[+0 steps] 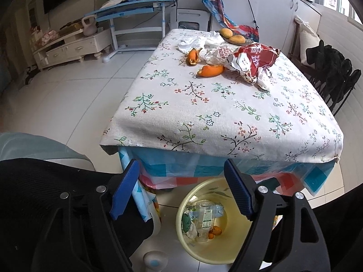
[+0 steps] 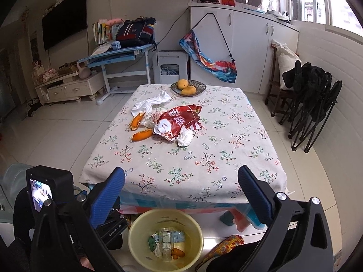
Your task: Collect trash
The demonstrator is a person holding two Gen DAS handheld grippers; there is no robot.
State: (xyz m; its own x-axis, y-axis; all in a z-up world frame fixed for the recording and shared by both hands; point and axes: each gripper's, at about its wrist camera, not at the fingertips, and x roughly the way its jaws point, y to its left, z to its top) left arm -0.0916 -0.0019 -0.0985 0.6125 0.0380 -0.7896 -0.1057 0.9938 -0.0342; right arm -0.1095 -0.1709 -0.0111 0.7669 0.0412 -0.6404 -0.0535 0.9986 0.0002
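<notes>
Trash lies on the floral tablecloth (image 2: pixel 204 154): a red snack bag (image 2: pixel 179 122) (image 1: pixel 254 60), two orange peels (image 2: pixel 141 134) (image 1: pixel 209 70), a crumpled white tissue (image 2: pixel 185 138) and white plastic wrap (image 2: pixel 152 102) (image 1: pixel 195 43). A yellow basin (image 1: pixel 226 247) (image 2: pixel 140 247) stands on the floor at the table's near edge and holds a flattened bottle (image 1: pixel 205 219) (image 2: pixel 166 242) and peel. My left gripper (image 1: pixel 181 190) is open and empty above the basin. My right gripper (image 2: pixel 181 197) is open and empty over the table's near edge.
A dish with mangoes (image 2: pixel 188 87) sits at the table's far end. Folded black chairs (image 2: pixel 313 104) stand to the right. A blue desk (image 2: pixel 118 55) and a low cabinet (image 2: pixel 68 88) stand at the far left. My left gripper's body (image 2: pixel 50 195) shows beside the right one.
</notes>
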